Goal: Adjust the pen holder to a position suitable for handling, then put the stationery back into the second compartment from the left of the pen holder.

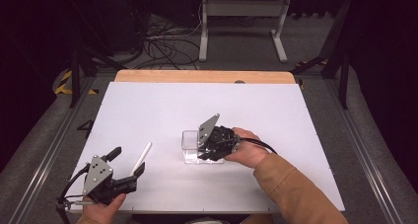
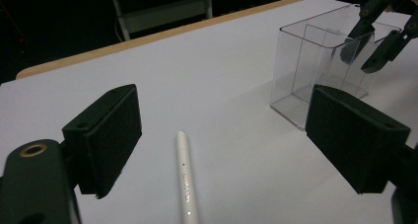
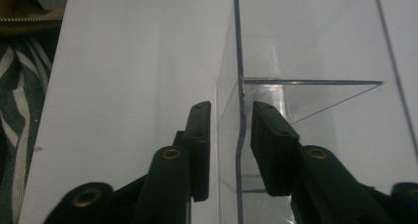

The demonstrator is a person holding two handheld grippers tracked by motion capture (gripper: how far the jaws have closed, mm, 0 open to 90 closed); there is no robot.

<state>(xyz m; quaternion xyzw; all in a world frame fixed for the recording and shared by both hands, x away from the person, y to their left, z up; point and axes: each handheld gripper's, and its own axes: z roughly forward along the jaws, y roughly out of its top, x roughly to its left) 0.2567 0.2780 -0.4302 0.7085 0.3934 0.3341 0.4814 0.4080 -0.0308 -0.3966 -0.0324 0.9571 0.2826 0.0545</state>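
A clear plastic box (image 1: 189,144) stands upright near the table's middle. My right gripper (image 1: 204,147) reaches down over its rim from the right. In the right gripper view the gripper (image 3: 230,108) stands narrowly open. One jaw is outside and one inside the box wall (image 3: 240,61), with a small gap on each side. A white pen (image 1: 142,157) lies flat on the table at the front left. My left gripper (image 1: 127,161) is wide open and low around the pen's near end. The pen (image 2: 186,182) lies between the pads (image 2: 111,135), untouched. The box (image 2: 305,71) and the right gripper (image 2: 375,41) show beyond.
The white table top (image 1: 162,105) ends in a wooden strip (image 1: 197,76) at the far edge. Cables and a white desk frame (image 1: 241,17) sit on the floor beyond. A person's brown sleeve (image 1: 291,189) comes in from the lower right.
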